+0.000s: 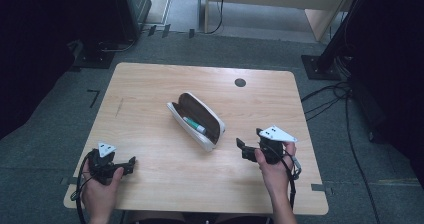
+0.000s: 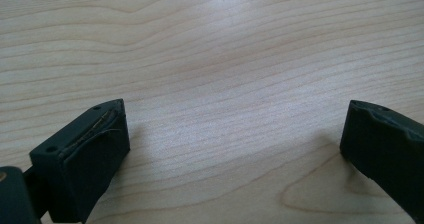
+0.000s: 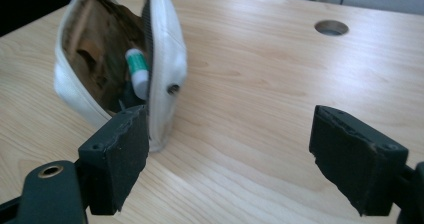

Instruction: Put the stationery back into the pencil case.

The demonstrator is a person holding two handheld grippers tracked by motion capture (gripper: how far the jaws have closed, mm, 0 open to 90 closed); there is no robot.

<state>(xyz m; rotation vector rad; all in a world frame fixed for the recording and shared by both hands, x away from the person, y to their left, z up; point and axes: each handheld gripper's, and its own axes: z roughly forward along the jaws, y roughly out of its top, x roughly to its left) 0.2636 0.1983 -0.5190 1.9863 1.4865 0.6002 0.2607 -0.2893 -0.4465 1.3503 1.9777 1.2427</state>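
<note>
A white pencil case with a brown lining lies unzipped in the middle of the wooden table. A green-and-white pen rests inside it. My right gripper is held just right of the case, open, with nothing between its jaws. In the right gripper view, the case stands close ahead on the left with the pen poking out, and the right gripper brackets bare wood. My left gripper rests near the front left corner, open; in the left gripper view, the left gripper spans bare tabletop.
A round cable hole sits near the table's back edge, right of centre. Cables trail over the grey floor to the right, beside a black stand base. Dark equipment stands at the back left.
</note>
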